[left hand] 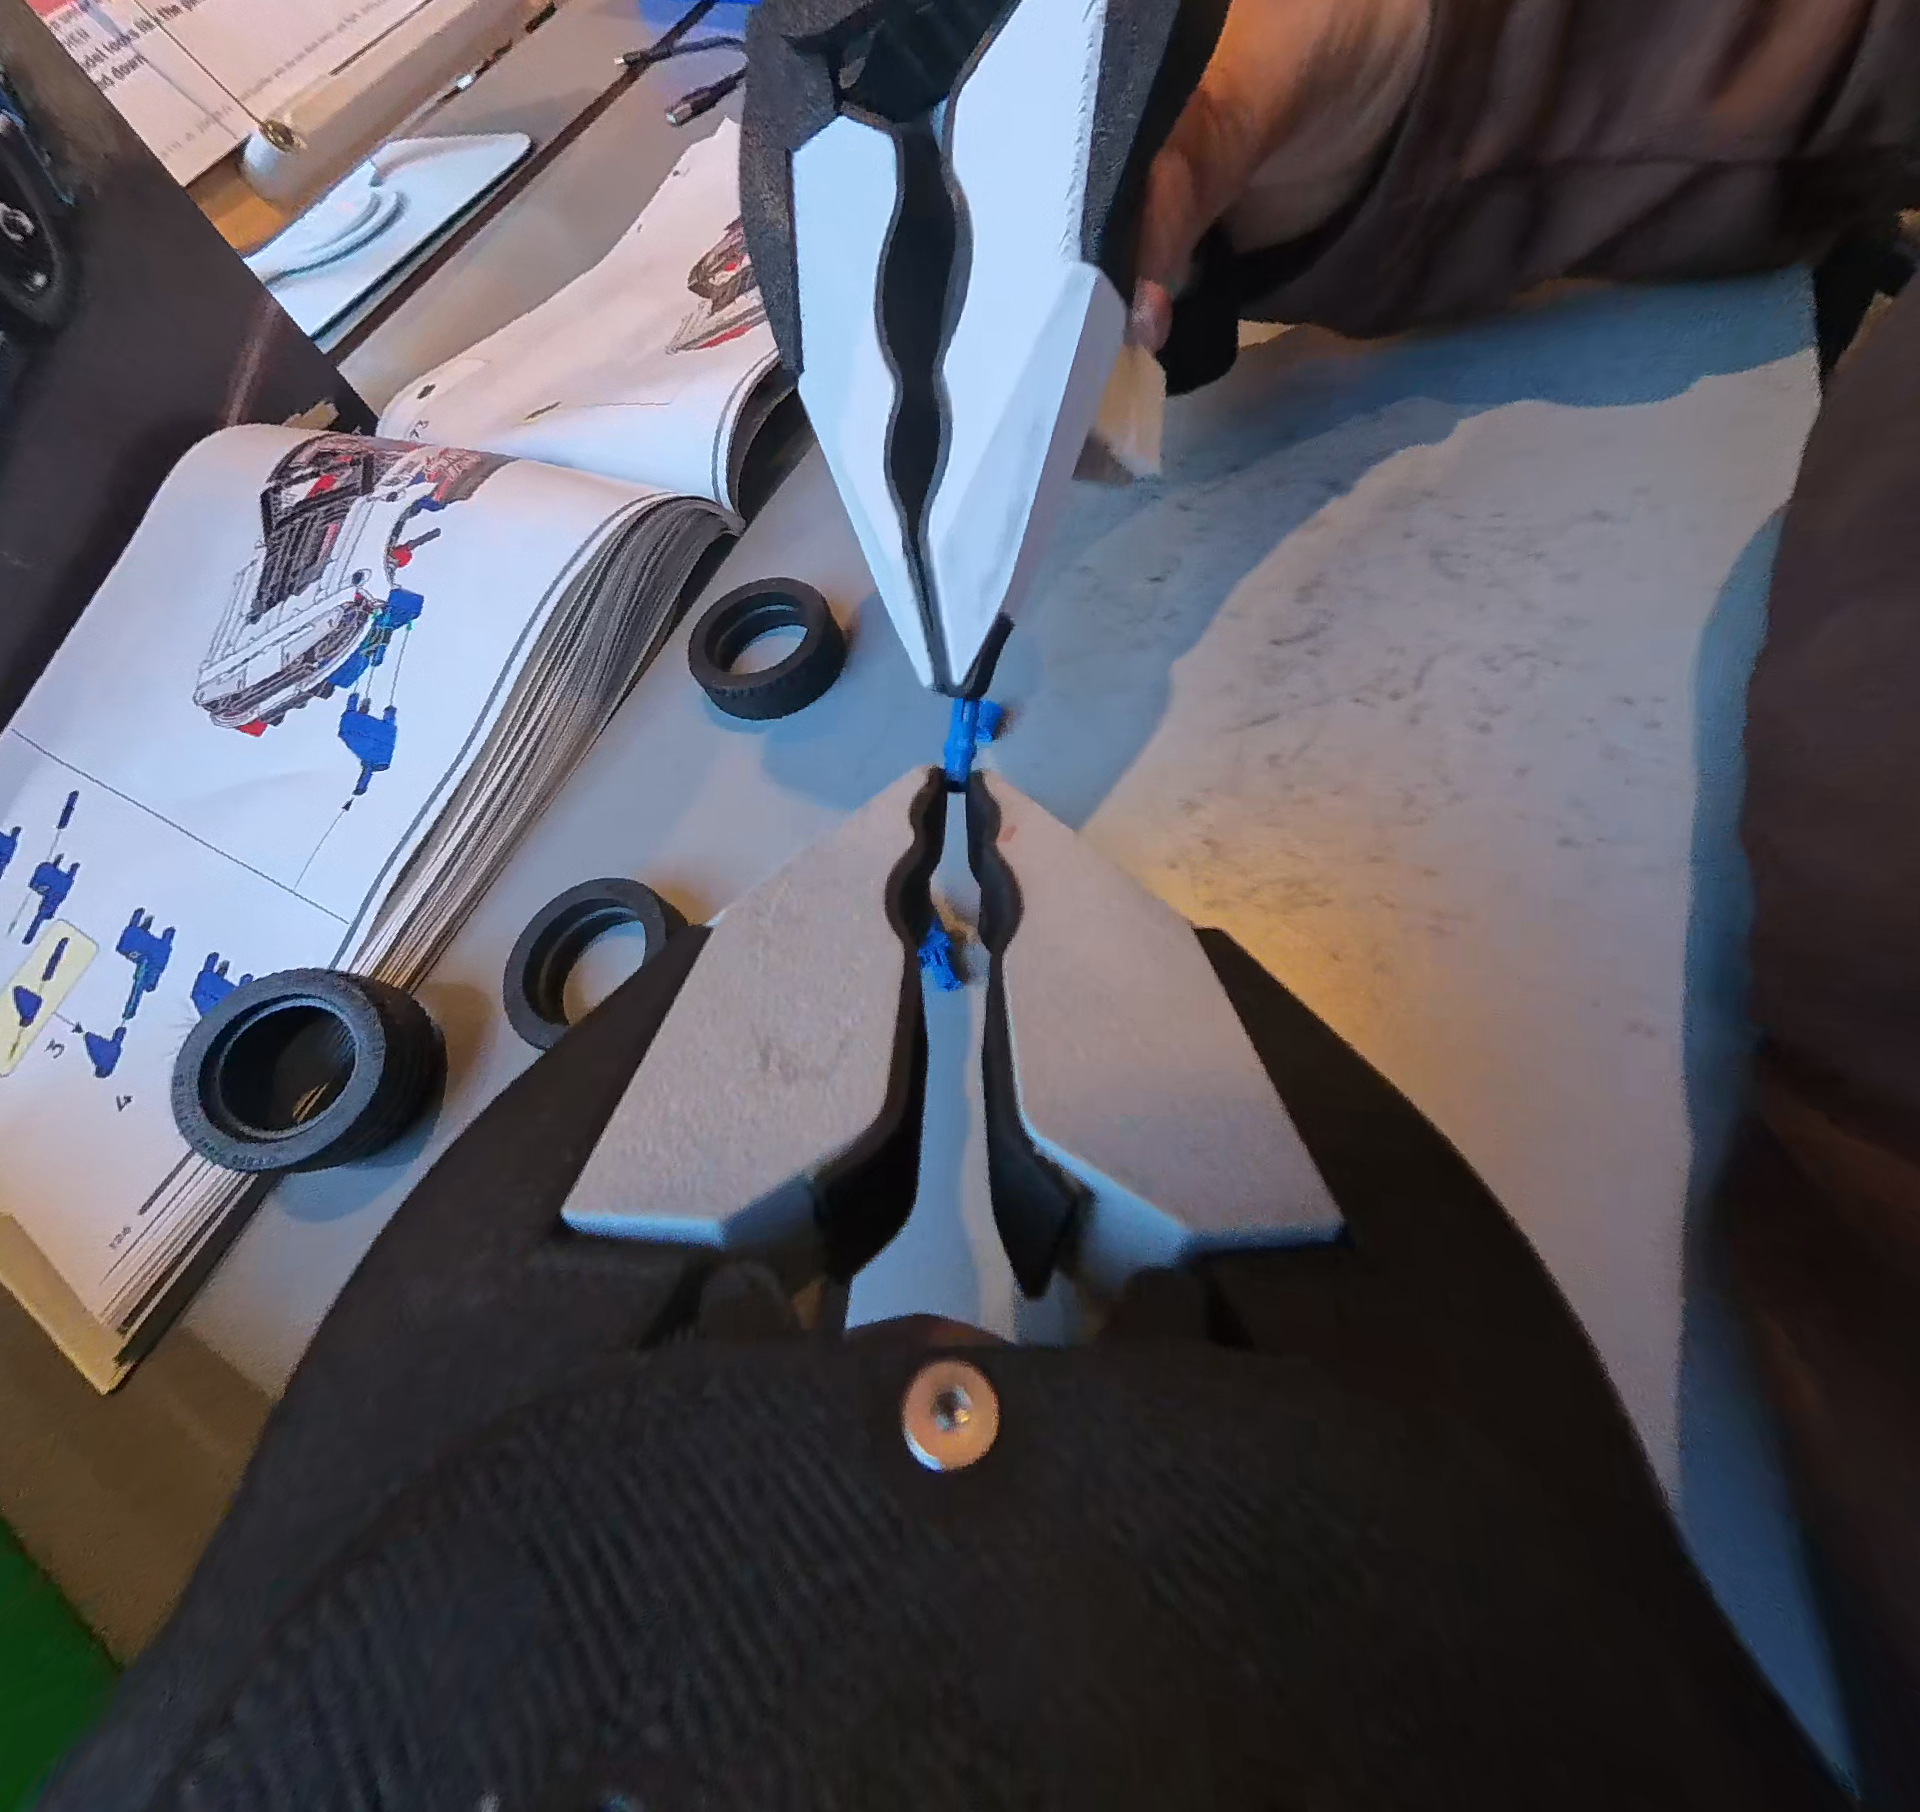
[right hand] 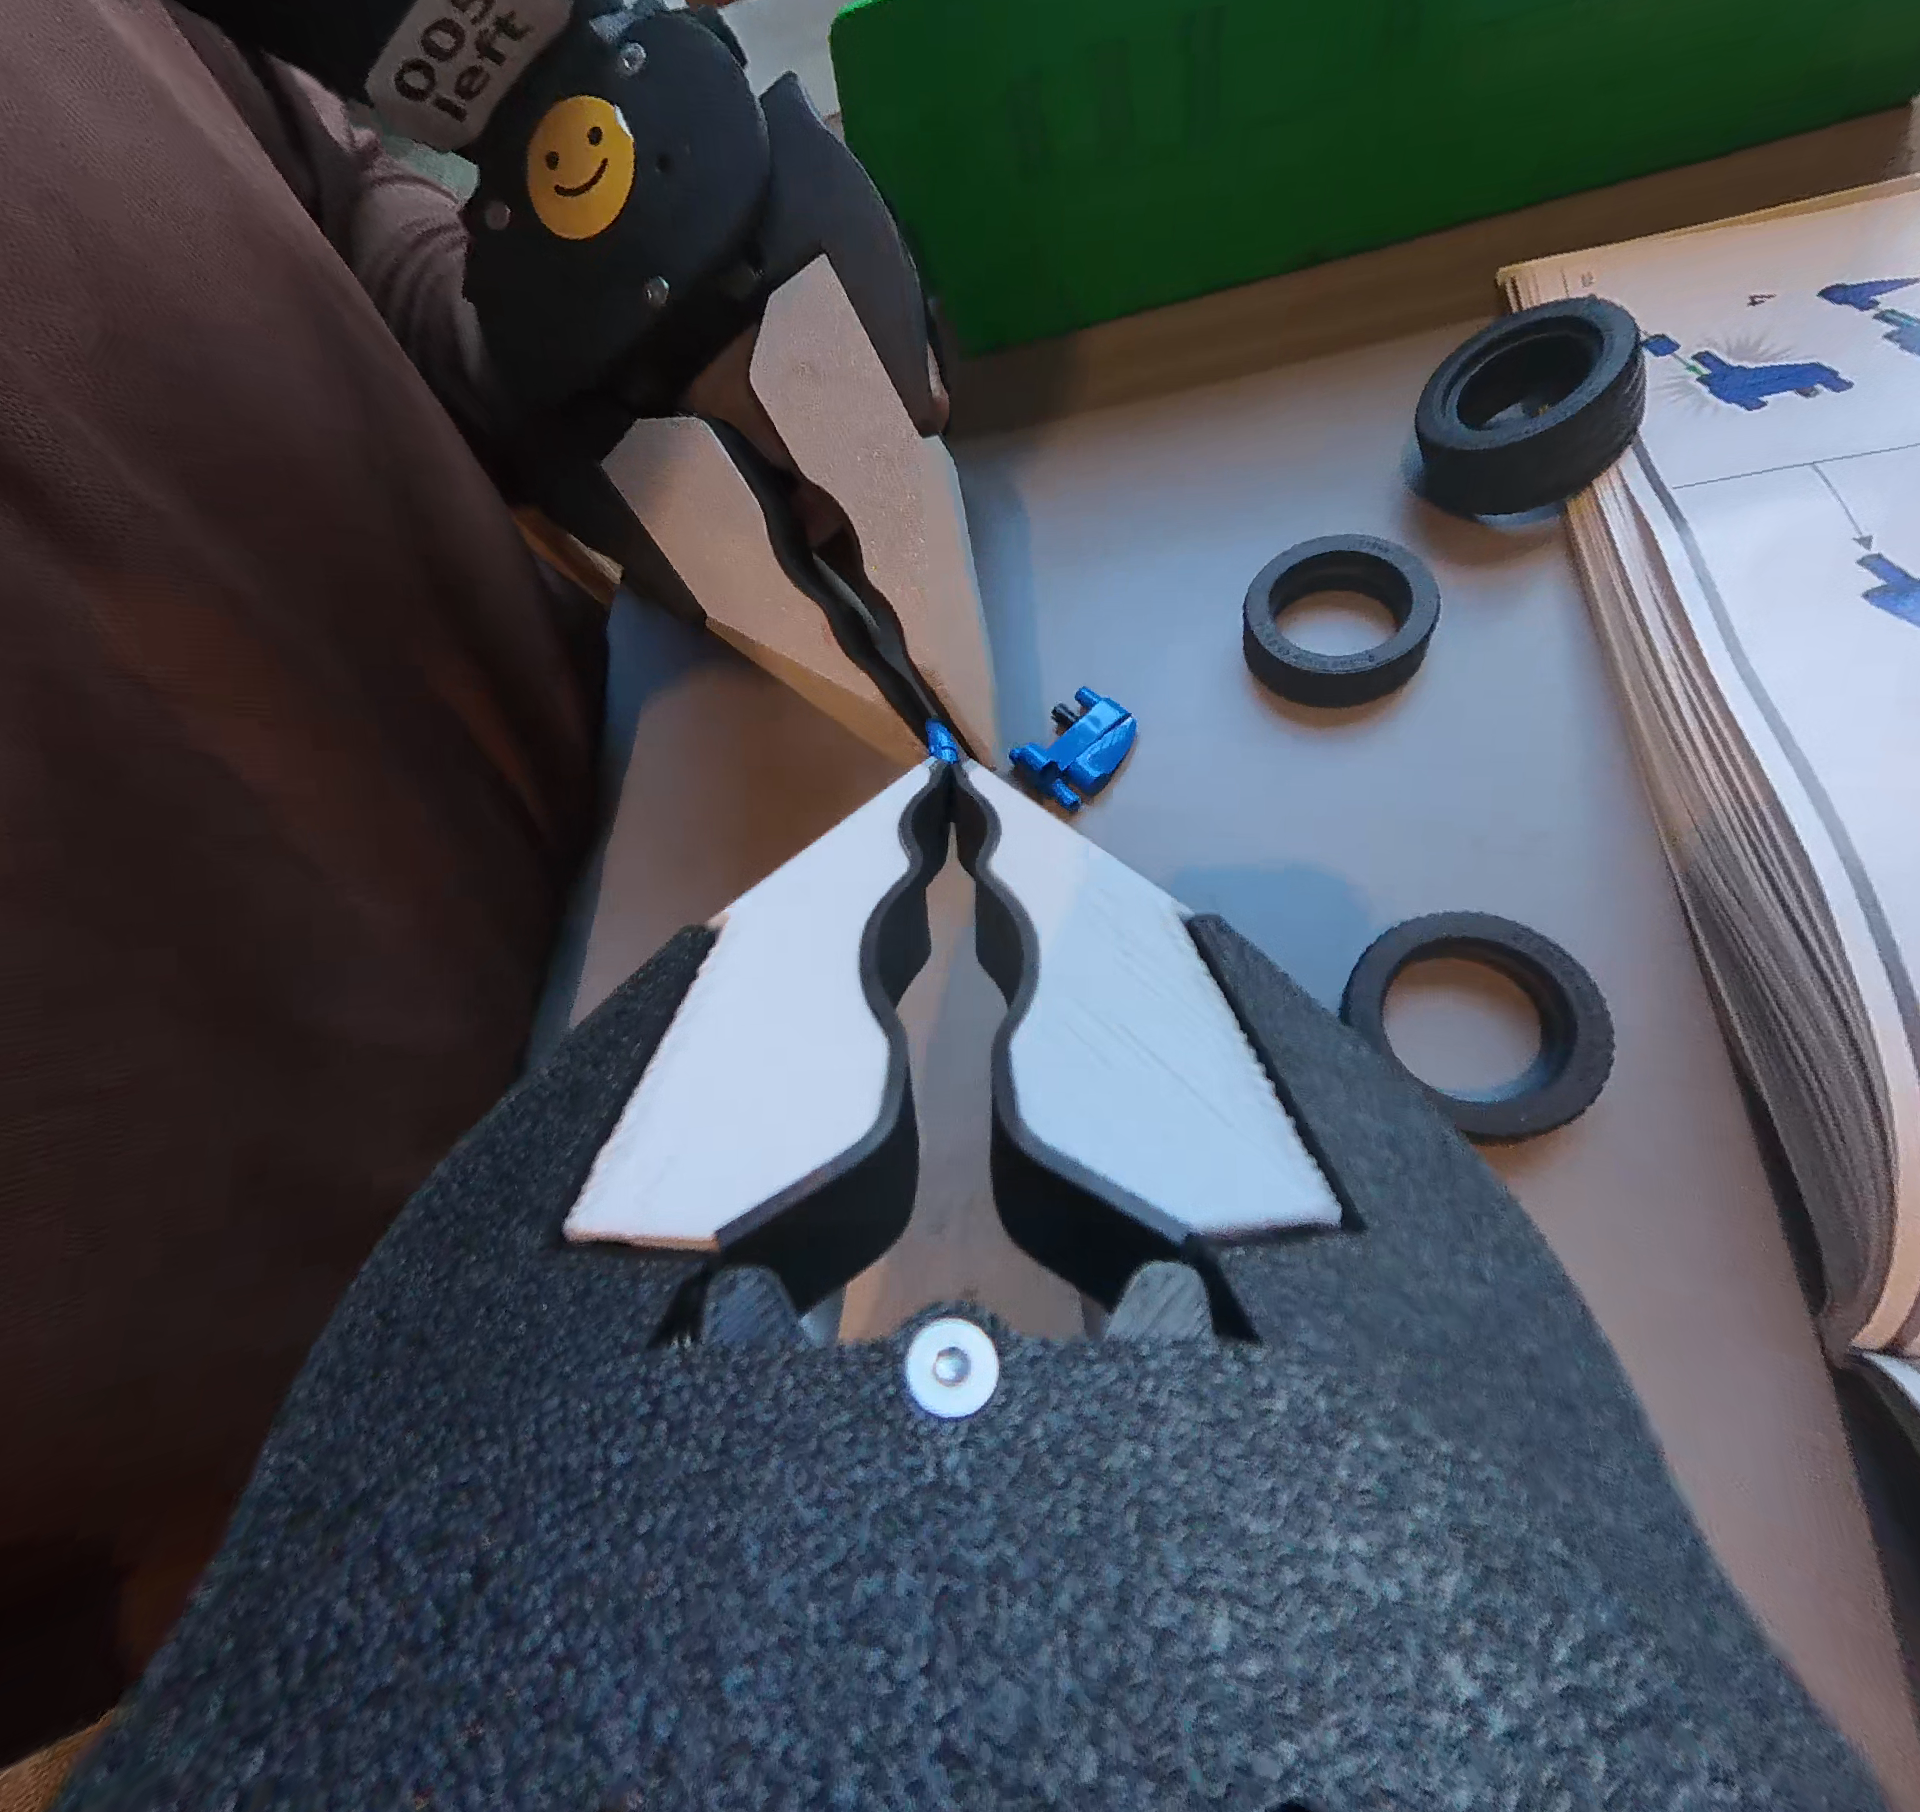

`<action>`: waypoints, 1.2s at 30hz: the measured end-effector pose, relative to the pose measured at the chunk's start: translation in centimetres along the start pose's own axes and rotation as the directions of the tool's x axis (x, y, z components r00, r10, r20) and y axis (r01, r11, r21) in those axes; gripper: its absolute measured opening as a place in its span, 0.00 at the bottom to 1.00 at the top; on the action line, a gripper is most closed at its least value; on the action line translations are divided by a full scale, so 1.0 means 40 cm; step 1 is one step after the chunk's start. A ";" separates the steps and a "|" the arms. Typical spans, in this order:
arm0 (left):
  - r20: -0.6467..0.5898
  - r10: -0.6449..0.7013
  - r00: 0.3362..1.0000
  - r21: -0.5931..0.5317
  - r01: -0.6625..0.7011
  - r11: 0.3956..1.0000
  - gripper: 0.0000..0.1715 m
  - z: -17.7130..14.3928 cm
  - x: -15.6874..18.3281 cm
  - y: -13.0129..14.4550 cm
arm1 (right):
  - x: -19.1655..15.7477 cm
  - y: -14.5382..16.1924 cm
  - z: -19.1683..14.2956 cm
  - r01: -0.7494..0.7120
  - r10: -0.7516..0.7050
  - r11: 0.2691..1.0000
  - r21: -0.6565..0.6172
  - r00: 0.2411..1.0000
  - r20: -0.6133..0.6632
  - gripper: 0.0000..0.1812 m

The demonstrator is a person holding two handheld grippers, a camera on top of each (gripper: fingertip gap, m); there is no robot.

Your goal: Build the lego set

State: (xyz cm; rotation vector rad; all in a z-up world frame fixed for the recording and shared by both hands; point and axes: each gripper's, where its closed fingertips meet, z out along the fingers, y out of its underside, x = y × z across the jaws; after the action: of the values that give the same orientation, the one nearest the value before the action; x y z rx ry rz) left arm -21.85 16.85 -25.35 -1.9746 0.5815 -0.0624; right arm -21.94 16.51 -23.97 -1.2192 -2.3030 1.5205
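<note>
A small blue pin (left hand: pixel 966 736) hangs above the grey table (left hand: pixel 1351 723) between my two grippers, which meet tip to tip. My left gripper (left hand: pixel 951 780) is shut on its near end. My right gripper (left hand: pixel 961 689) comes down from above and is shut on its far end. In the right wrist view my right gripper (right hand: pixel 945 770) is shut at the pin (right hand: pixel 940 739), which sits in the left gripper's (right hand: pixel 951 752) tips. A second blue lego piece (right hand: pixel 1075 749) with pins lies on the table just right of the tips. It also shows through my left jaw gap (left hand: pixel 940 957).
Three black tyres (right hand: pixel 1532 406) (right hand: pixel 1340 619) (right hand: pixel 1475 1019) lie on the table beside the open instruction book (right hand: pixel 1766 671). The book (left hand: pixel 312 723) and tyres (left hand: pixel 767 661) are at my left in the left wrist view. A green bin (right hand: pixel 1351 100) stands behind. A person's brown sleeve (right hand: pixel 208 723) fills the left. Less than 4 cm separates the two grippers' tips. Both grippers' tips are roughly 20 cm from the book (left hand: pixel 312 723).
</note>
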 end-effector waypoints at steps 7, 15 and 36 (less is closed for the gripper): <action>0.040 -0.021 0.999 0.020 0.020 1.000 0.00 -0.007 -0.022 -0.003 | 0.017 -0.013 -0.016 0.000 0.000 1.000 0.026 1.000 -0.005 0.04; -0.003 -0.121 0.993 0.043 0.121 0.992 0.00 -0.019 -0.044 0.000 | 0.030 -0.032 -0.010 0.097 -0.097 0.995 0.005 0.995 -0.021 0.05; -0.024 -0.133 0.991 -0.059 0.131 0.990 0.00 -0.057 -0.003 0.053 | -0.019 -0.005 0.057 0.193 -0.190 0.980 -0.040 0.980 0.060 0.05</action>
State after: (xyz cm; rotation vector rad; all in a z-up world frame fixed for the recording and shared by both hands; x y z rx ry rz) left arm -23.41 14.24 -26.09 -2.0696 0.4747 -0.1572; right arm -22.67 14.32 -24.66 -0.9429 -2.4230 1.4604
